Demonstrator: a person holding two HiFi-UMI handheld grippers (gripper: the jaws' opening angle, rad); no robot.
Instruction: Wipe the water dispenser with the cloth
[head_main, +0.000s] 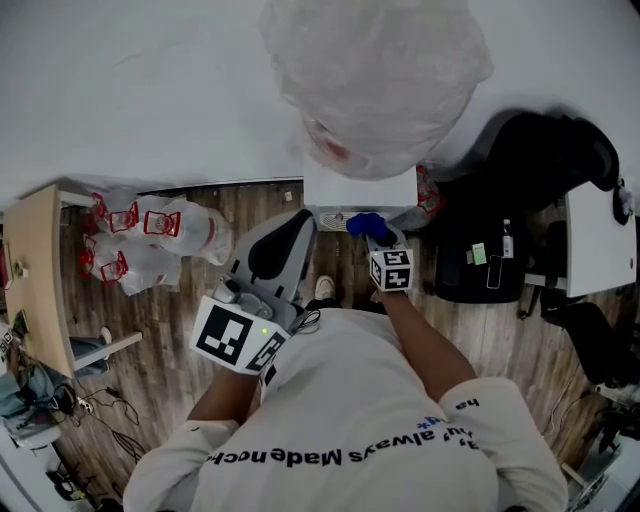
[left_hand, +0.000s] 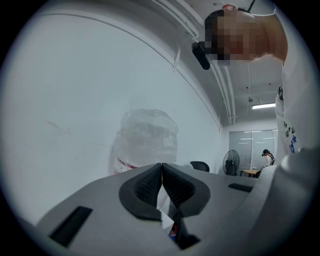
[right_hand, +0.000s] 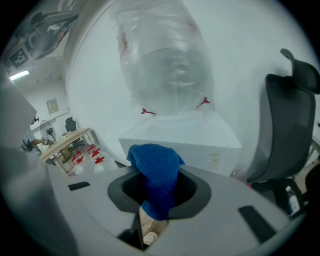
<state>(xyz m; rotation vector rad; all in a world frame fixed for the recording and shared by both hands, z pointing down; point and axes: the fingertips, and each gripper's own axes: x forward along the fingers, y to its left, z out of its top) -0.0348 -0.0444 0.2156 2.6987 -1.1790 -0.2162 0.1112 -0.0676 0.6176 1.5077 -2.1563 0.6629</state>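
Left of dispenser (head_main: 360, 186), raised at its front corner: left tool (head_main: 298, 228), clenched, nothing between jaws. At dispenser front, just below the top edge: right tool (head_main: 373, 236), clamped on blue cloth (head_main: 365, 223). Cloth bunched beyond the tips and pointing at the white body; contact with it not clear from any view.

Risks, judged:
- Cloth pinched only at one end, so likely to drag out of the jaws under a hard rub on the casing.
- Swipe too high on dispenser could shove the bottle (head_main: 375, 80) on top and rock it in its seat.
- Idle left tool close to dispenser could knock its corner during a wide stroke.
- Black chair (head_main: 540, 190) tight on dispenser's right, leaving little elbow room for that side panel.

Containers:
- Far left of dispenser, on the floor: clear jugs (head_main: 150, 235) with red trim; contents impossible to tell.
- On top of dispenser: large clear bottle, wrapped in crinkled plastic film; water level unreadable.
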